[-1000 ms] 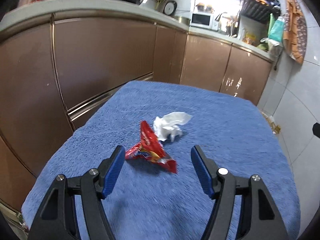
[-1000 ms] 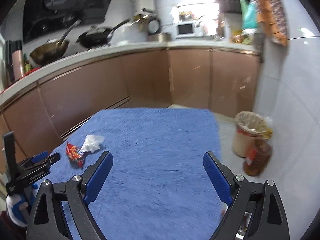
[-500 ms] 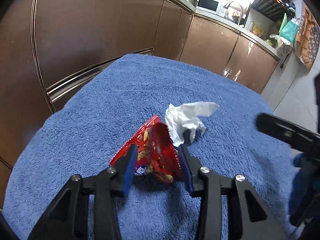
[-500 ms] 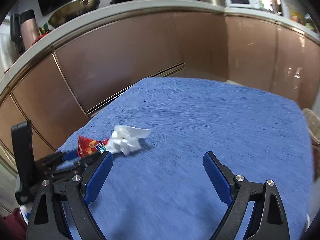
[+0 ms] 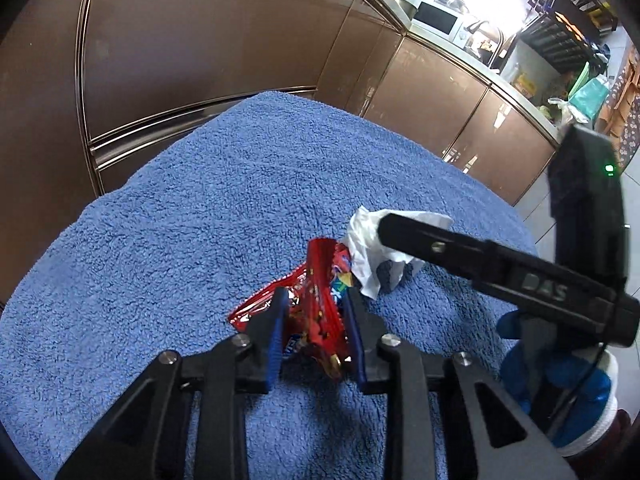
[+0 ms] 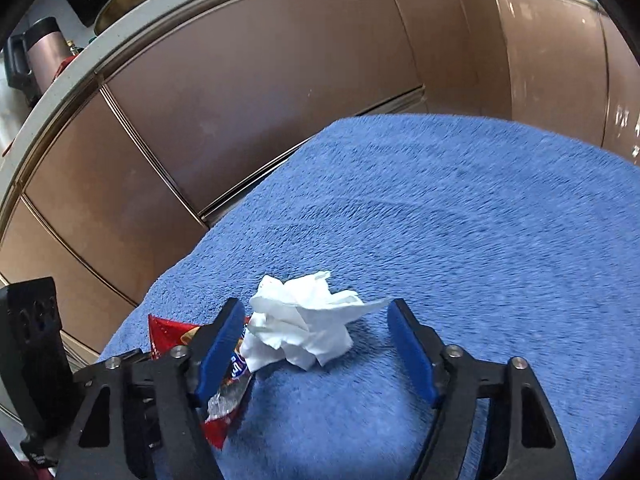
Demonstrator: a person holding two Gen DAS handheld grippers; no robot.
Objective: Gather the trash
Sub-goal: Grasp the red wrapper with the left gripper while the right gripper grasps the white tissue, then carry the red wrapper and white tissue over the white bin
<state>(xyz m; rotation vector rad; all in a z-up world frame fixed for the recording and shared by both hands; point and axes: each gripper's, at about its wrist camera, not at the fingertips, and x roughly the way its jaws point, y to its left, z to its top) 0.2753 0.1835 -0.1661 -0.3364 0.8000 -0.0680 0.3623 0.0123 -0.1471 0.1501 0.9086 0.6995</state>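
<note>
While wrapper (image 5: 316, 316) fills left view, right shows tissue (image 6: 304, 328) whole.

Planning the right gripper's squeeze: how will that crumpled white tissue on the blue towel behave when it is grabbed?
The crumpled tissue looks thin and loosely wadded, so it will probably squash flat and weigh next to nothing. It shows folds and loose corners, so it is likely floppy, unlikely to roll. It sits against the red snack wrapper, so it may drag on that.

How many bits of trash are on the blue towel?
2. The red snack wrapper is squeezed between the left tool's pads. The crumpled white tissue lies right beside it, between the right tool's open pads. More might hide beyond the pictures' edges.
</note>
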